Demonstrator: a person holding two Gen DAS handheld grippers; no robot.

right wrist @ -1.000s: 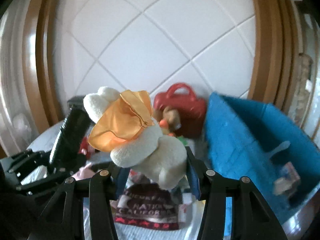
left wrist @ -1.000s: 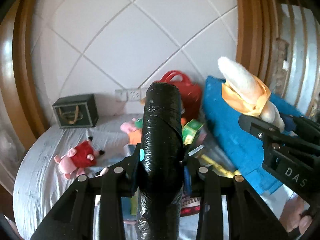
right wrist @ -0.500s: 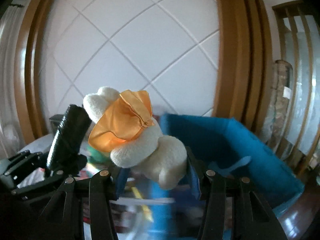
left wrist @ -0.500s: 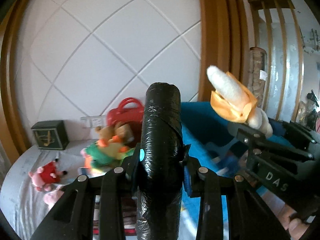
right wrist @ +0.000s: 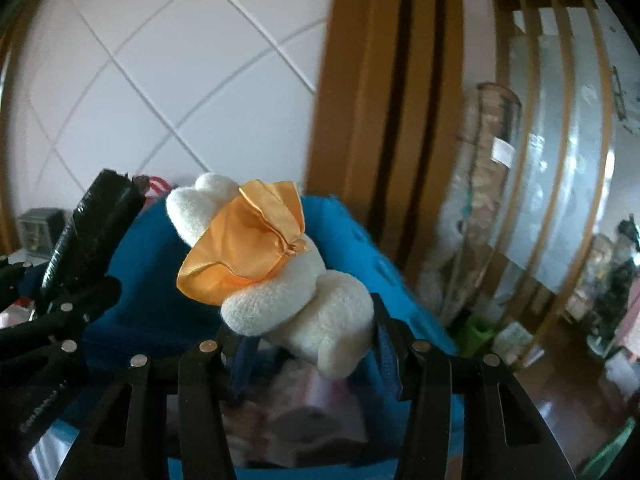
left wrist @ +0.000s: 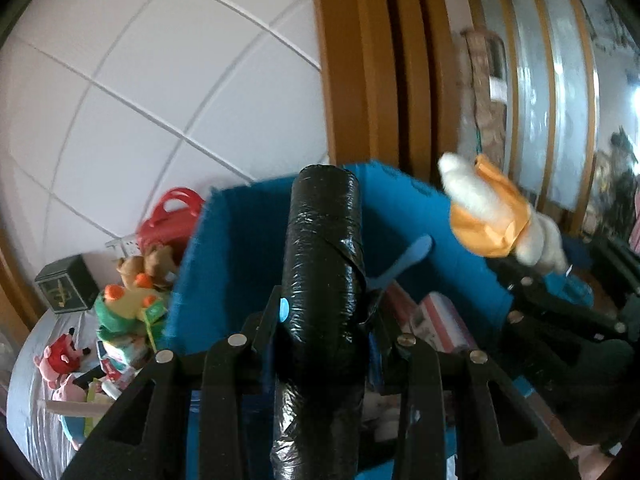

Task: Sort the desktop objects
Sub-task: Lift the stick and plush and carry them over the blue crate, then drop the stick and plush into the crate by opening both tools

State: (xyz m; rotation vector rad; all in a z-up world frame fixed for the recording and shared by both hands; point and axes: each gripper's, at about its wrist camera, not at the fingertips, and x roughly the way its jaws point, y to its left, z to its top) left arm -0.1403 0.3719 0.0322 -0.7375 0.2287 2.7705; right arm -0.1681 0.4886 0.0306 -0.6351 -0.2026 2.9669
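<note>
My left gripper (left wrist: pixel 322 316) is shut on a black plastic-wrapped roll (left wrist: pixel 322 280) that stands up between its fingers, over the open blue fabric bin (left wrist: pixel 224 264). My right gripper (right wrist: pixel 308 332) is shut on a white plush toy with an orange cloth (right wrist: pixel 276 264), also held above the blue bin (right wrist: pixel 160 280). The plush toy (left wrist: pixel 492 216) and the right gripper (left wrist: pixel 568 312) show at the right of the left wrist view. The black roll (right wrist: pixel 92 236) shows at the left of the right wrist view. Pink and white items lie blurred inside the bin.
Left of the bin on the grey-clothed table (left wrist: pixel 28 380) lie a red pig plush (left wrist: pixel 64 354), a green and orange toy (left wrist: pixel 128 308), a brown bear (left wrist: pixel 148 264), a red bag (left wrist: pixel 172 216) and a dark green box (left wrist: pixel 66 290). A wooden frame (left wrist: pixel 360 80) rises behind the bin.
Both grippers have swept rightwards with their loads, from over the cluttered table to above the blue bin. The table toys have slid to the left edge of view.
</note>
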